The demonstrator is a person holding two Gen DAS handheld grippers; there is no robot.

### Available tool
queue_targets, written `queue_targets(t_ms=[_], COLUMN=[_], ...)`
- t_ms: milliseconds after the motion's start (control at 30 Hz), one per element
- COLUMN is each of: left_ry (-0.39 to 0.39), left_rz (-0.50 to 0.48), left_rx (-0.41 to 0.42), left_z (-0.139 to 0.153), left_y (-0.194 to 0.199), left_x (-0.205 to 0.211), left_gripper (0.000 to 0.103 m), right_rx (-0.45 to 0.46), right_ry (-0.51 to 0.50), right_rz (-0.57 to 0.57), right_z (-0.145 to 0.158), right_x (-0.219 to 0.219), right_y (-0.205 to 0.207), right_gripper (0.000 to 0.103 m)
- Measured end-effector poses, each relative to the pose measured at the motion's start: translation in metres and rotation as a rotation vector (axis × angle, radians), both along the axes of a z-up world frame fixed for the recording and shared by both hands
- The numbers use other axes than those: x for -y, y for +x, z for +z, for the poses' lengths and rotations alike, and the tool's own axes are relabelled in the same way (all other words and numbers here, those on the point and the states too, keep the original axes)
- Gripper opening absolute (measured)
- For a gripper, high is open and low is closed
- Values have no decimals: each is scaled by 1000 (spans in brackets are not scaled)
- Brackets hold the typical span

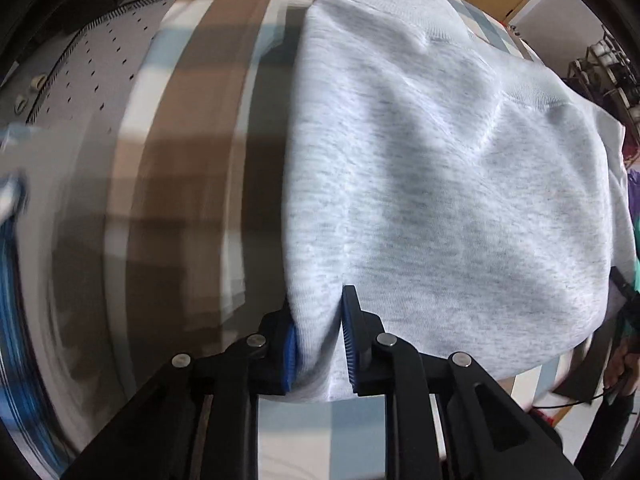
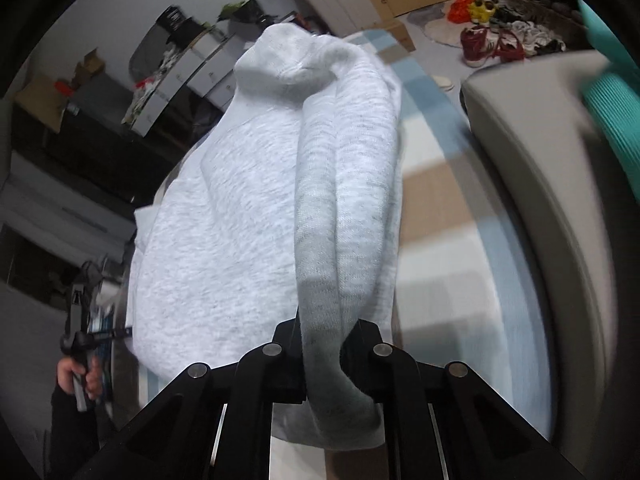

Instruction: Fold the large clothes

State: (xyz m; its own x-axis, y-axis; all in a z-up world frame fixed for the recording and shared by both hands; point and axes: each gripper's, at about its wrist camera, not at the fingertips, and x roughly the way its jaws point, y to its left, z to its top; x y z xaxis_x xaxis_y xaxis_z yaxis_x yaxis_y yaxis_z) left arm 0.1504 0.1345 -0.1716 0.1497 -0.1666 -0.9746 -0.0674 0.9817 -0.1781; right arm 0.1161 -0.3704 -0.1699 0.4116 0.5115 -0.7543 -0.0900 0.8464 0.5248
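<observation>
A light grey sweatshirt lies partly lifted over a checked blue, brown and white bed cover. My left gripper is shut on a folded edge of the sweatshirt, blue pads pressing the cloth from both sides. In the right wrist view the sweatshirt hangs bunched, with a thick rolled fold running down into my right gripper, which is shut on that fold. The left gripper and the hand holding it show at the left of the right wrist view.
A grey perforated headboard stands at the bed's far left. A padded grey bed edge runs along the right. Drawers and clutter line the far wall. Shoes and bags lie on the floor.
</observation>
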Motion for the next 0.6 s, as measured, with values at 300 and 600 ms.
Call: queue_targets(t_ms=[300,600], left_ry=[83,-88], left_rz=[44,-93], left_rx=[156,460], left_z=[61,110], left_y=[-66,-46], left_x=[-8,64], left_gripper=[19,81], right_rx=[53,251], right_ry=[-302,-443], right_rz=[76,76], right_z=[35,120], right_x=[-3,-40], right_y=[-53,21], right_gripper=[55,92])
